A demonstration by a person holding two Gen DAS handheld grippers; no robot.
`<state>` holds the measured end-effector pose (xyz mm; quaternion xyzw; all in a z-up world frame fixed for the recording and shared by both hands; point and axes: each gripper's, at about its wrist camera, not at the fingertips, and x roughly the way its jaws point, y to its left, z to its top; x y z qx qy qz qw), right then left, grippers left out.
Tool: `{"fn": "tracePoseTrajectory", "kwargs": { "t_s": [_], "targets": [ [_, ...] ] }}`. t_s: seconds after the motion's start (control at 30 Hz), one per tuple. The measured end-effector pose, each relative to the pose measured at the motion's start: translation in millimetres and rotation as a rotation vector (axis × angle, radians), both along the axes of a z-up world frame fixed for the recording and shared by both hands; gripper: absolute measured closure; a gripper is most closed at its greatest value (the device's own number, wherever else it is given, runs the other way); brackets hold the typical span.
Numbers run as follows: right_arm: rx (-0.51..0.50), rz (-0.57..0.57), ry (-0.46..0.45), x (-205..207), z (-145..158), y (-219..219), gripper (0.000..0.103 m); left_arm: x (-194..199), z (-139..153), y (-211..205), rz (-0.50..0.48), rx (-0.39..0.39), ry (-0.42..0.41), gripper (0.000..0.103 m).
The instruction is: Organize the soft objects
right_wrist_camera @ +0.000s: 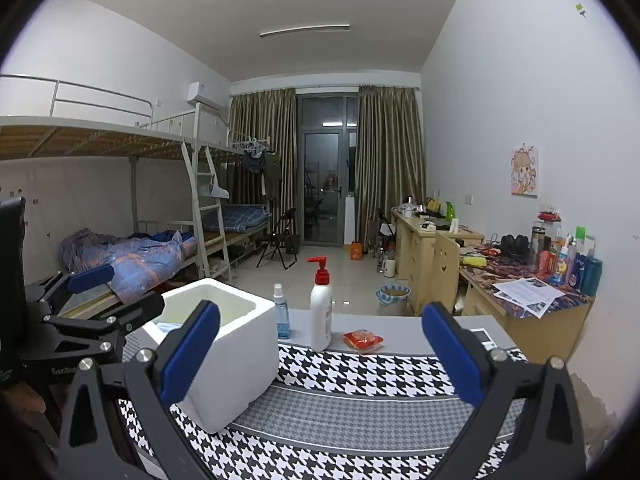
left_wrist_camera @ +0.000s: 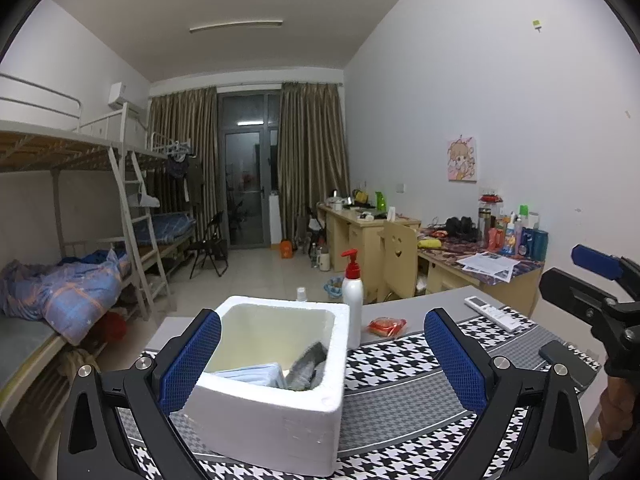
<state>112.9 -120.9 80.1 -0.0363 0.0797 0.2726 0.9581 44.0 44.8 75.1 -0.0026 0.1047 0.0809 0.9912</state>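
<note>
A white foam box [left_wrist_camera: 276, 404] stands on the houndstooth table cloth [left_wrist_camera: 400, 412]. Inside it lie a grey cloth [left_wrist_camera: 308, 368] and a light blue folded item [left_wrist_camera: 252, 374]. My left gripper [left_wrist_camera: 322, 360] is open and empty, its blue pads on either side of the box, just above it. My right gripper [right_wrist_camera: 320, 356] is open and empty, to the right of the box [right_wrist_camera: 228, 356], above the cloth [right_wrist_camera: 352, 408]. The right gripper also shows at the right edge of the left wrist view [left_wrist_camera: 600, 292]; the left gripper shows at the left edge of the right wrist view [right_wrist_camera: 80, 312].
A white pump bottle [right_wrist_camera: 322, 312], a small blue spray bottle [right_wrist_camera: 282, 312] and a red packet [right_wrist_camera: 362, 340] stand behind the box. A white remote [left_wrist_camera: 494, 312] and a black phone [left_wrist_camera: 560, 354] lie at the right. Bunk beds left, cluttered desks right.
</note>
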Motion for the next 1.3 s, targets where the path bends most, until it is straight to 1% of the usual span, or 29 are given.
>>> {"fn": "tracePoseTrajectory", "kwargs": {
  "t_s": [0.13,0.27,0.4,0.5,0.6,0.77,0.87,0.97,1.17,1.3],
  "targets": [
    [0.007,0.011,0.009,0.8,-4.8,-1.9,0.001,-3.5,-0.9,-6.8,0.010,0.024,-0.009,0.001],
    [0.012,0.005,0.024,3.8,-10.1,-2.7,0.001,-8.1,-4.0,-9.3,0.021,0.027,-0.016,0.001],
    [0.026,0.011,0.023,-1.8,-15.5,-2.8,0.001,-15.4,-7.0,-13.1,0.040,0.049,-0.039,0.001],
    [0.034,0.014,0.025,-7.6,-20.6,-3.0,0.001,-22.4,-10.5,-12.4,0.045,0.038,-0.056,0.001],
    [0.022,0.002,0.022,-12.8,-27.0,-1.3,0.001,-29.4,-14.3,-9.0,0.045,0.027,-0.064,0.001],
    [0.021,0.000,0.019,-20.6,-31.3,0.8,0.001,-37.9,-18.2,-3.7,0.063,0.024,-0.073,0.001],
    [0.018,0.001,0.023,-24.3,-33.6,2.5,0.001,-43.9,-21.4,-4.0,0.081,0.037,-0.087,0.001],
    [0.018,-0.002,0.034,-26.8,-36.7,3.2,0.001,-47.9,-27.0,-3.7,0.090,0.048,-0.082,0.001],
    [0.011,-0.019,0.030,-27.9,-41.2,2.0,0.001,-53.2,-34.2,-0.2,0.096,0.039,-0.077,0.001],
    [0.024,-0.017,0.036,-31.1,-43.3,-0.7,0.001,-56.5,-36.5,1.1,0.090,0.035,-0.080,0.001]
  ]
}}
